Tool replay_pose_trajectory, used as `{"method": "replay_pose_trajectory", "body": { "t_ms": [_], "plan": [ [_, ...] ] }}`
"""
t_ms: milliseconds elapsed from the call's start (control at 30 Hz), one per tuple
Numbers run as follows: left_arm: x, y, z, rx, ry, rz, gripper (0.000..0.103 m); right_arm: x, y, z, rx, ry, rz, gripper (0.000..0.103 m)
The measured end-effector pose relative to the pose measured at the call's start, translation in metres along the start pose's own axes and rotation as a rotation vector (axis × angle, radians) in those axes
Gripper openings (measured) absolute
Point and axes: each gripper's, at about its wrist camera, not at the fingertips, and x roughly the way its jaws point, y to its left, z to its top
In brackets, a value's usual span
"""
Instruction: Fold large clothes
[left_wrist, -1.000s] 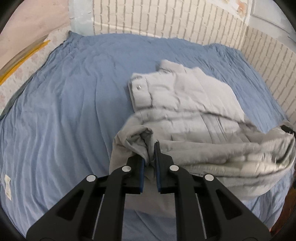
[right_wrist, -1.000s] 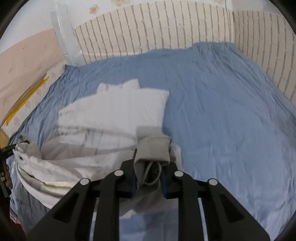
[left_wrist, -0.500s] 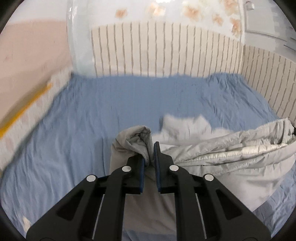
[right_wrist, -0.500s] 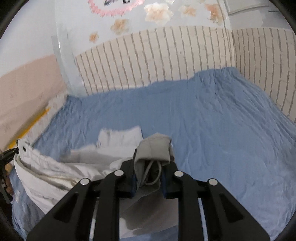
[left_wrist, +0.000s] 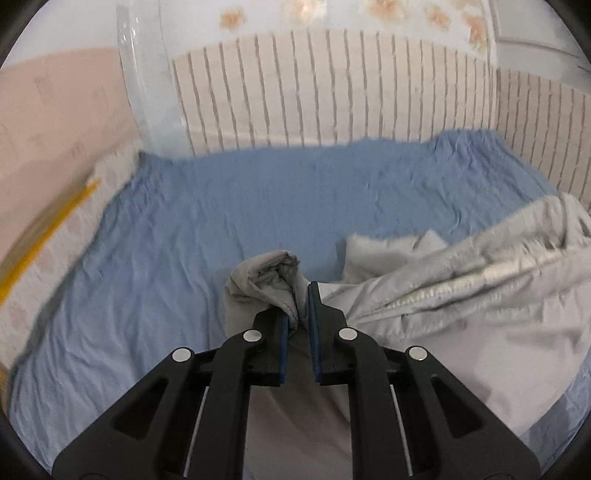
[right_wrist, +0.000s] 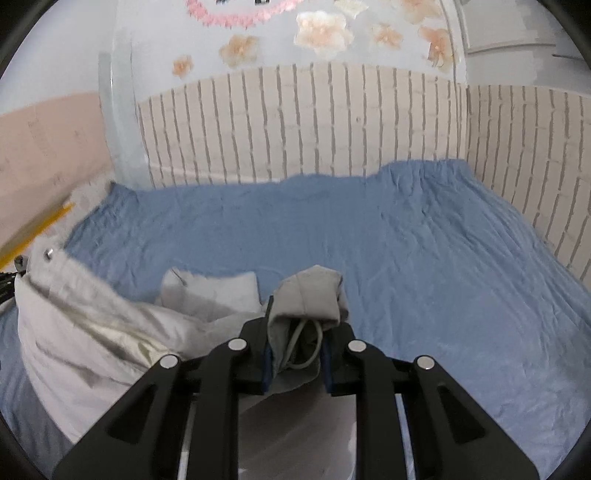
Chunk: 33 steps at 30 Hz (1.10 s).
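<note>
Here we hold the grey jacket (left_wrist: 461, 295) above the bed (left_wrist: 258, 206): left claw (left_wrist: 298, 314) and right claw (right_wrist: 295, 343) each clenched on bunched, probably hem, fabric; soft, bulky, light.

The jacket (left_wrist: 461, 295) lies on the bed (left_wrist: 221, 206), toward its near edge. One bunched corner sits in the left claw (left_wrist: 300, 314), the rest trailing to the right of it. Another corner sits in the right claw (right_wrist: 295, 332), the bulk spreading left of that one. Behind the jacket the bed runs back to a wall (right_wrist: 314, 122), and a second wall (right_wrist: 535, 140) stands along its right side.
</note>
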Motion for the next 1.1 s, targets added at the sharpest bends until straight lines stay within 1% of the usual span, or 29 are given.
{"method": "replay_pose_trajectory", "body": {
  "t_ms": [133,267,500,600,700,767,867,1000,1067,1100],
  "plan": [
    [0.031,-0.004,-0.008,-0.013,0.036,-0.002,0.011,0.023,-0.002,-0.007,0.020,0.025,-0.006,0.020],
    [0.057,-0.008,-0.014,-0.024,0.059,-0.010,0.011,0.042,-0.001,-0.018,0.001,0.054,-0.030,0.020],
    [0.099,-0.024,-0.016,-0.005,0.107,-0.027,0.013,0.081,-0.009,-0.040,-0.009,0.147,-0.056,0.021],
    [0.127,-0.028,-0.014,0.010,0.151,-0.038,0.014,0.102,-0.012,-0.042,-0.012,0.198,-0.066,0.021],
    [0.150,-0.028,-0.014,-0.012,0.199,-0.062,0.014,0.120,-0.014,-0.045,0.007,0.246,-0.057,0.021],
    [0.158,-0.028,-0.015,-0.021,0.210,-0.067,0.014,0.129,-0.014,-0.044,0.004,0.266,-0.053,0.021],
    [0.165,-0.028,-0.020,-0.007,0.221,-0.055,0.014,0.140,-0.011,-0.041,-0.001,0.301,-0.042,0.021],
    [0.172,-0.027,-0.027,-0.002,0.242,-0.041,0.014,0.154,-0.001,-0.039,-0.061,0.354,-0.057,0.021],
    [0.178,-0.034,-0.024,0.010,0.260,-0.027,0.014,0.156,0.004,-0.040,-0.097,0.377,-0.064,0.021],
    [0.177,-0.035,-0.023,0.014,0.263,-0.021,0.014,0.155,0.004,-0.038,-0.102,0.382,-0.063,0.022]
  ]
}}
